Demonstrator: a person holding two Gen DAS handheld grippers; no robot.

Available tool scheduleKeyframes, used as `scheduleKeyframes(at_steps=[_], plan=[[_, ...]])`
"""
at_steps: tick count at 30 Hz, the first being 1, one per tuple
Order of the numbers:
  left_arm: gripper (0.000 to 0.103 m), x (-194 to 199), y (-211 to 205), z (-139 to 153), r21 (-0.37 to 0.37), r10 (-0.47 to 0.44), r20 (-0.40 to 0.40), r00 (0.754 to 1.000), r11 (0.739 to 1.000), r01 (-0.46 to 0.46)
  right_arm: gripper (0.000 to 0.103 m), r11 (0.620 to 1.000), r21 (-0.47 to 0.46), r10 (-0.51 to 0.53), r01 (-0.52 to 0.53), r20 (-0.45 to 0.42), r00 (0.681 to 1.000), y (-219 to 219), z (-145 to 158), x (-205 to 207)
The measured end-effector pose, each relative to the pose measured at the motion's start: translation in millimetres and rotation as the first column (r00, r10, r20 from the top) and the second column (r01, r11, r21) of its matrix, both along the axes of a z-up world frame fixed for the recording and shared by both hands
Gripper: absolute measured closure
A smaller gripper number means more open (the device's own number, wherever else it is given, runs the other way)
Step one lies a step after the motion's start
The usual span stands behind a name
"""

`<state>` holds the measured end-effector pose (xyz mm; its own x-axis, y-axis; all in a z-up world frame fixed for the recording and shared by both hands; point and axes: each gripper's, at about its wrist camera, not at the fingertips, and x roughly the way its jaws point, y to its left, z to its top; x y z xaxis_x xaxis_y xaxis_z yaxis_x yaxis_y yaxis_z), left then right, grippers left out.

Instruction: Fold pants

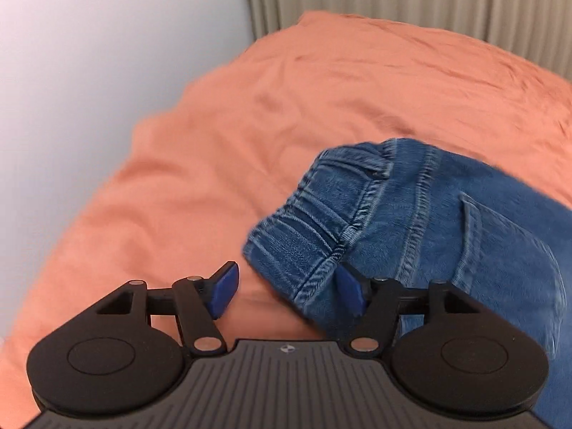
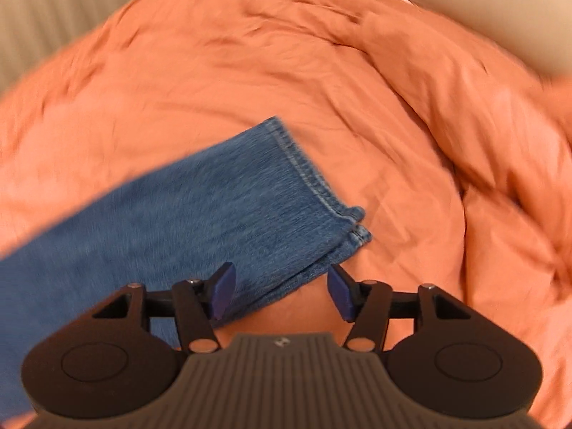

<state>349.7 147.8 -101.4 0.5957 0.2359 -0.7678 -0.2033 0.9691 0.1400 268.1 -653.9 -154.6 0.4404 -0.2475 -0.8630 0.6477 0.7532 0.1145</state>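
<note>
Honestly, the biggest thing in both wrist views was the rumpled orange duvet (image 1: 214, 150) covering the bed, soft and puffy, so nothing laid on it was going to sit truly flat. On top of it lay the blue jeans (image 1: 447, 221), already doubled leg over leg as far as I could judge, stretched out between my two tools. Denim like that looked fairly heavy and floppy: it should drape and sag from wherever it's pinched, but it isn't slippery, and the thick seams give the pads something to bite.

At my left, the elasticated waistband (image 1: 321, 221) was the stiffest, bulkiest bit, so I figured its corner was the spot to grab. The left gripper (image 1: 286, 289) had its jaws spread well apart, with the waistband's corner reaching in between them beside the right-hand pad, and I saw no squeeze on it.

At the other end, the stacked leg hems (image 2: 321, 186) lay in front of the right gripper (image 2: 280, 291), jaws also parted, straddling the lower edge of the leg without clamping. I'd have taken both hem layers together, or the top one would slide off.
</note>
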Motion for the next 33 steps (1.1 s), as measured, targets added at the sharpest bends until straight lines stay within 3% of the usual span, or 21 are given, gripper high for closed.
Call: scheduleKeyframes(at_steps=[6,9,10,12,16,19,21,25,29,33], plan=[[0.032,-22,-64,47,-0.011,-0.184,0.028,0.983,0.983,0.184,0.052,0.974,0.180,-0.157,0.140,0.086,0.984,-39,-33,-21],[0.046,-21,-114,57,-0.068,-0.308,0.028,0.951,0.949,0.309,0.052,0.955,0.238,-0.208,0.178,0.110,0.972,-55,-54,-25],[0.053,-20,-133,59,-0.090,-0.354,0.029,0.935,0.930,0.356,0.052,0.948,0.259,-0.219,0.183,0.120,0.968,-60,-60,-26],[0.057,-16,-172,59,-0.105,-0.448,0.025,0.894,0.888,0.448,0.052,0.939,0.292,-0.231,0.181,0.145,0.962,-69,-72,-28],[0.061,-18,-261,48,-0.083,-0.641,0.001,0.768,0.765,0.639,0.054,0.924,0.350,-0.239,0.154,0.214,0.947,-84,-93,-30],[0.064,-16,-322,29,-0.067,-0.737,-0.014,0.676,0.675,0.735,0.070,0.935,0.331,-0.221,0.126,0.270,0.937,-89,-101,-31],[0.064,-14,-359,15,-0.055,-0.785,-0.025,0.619,0.620,0.783,0.086,0.942,0.313,-0.218,0.122,0.294,0.931,-91,-102,-34],[0.066,-4,-422,-15,-0.042,-0.848,-0.052,0.528,0.530,0.847,0.093,0.951,0.296,-0.189,0.092,0.319,0.929,-95,-98,-36],[0.071,17,-479,-35,-0.017,-0.876,-0.082,0.476,0.478,0.878,0.096,0.975,0.219,-0.107,0.036,0.322,0.941,-91,-84,-32],[0.076,42,-516,-49,-0.032,-0.870,-0.121,0.479,0.485,0.874,0.096,0.987,0.162,-0.040,-0.011,0.311,0.950,-88,-75,-30]])
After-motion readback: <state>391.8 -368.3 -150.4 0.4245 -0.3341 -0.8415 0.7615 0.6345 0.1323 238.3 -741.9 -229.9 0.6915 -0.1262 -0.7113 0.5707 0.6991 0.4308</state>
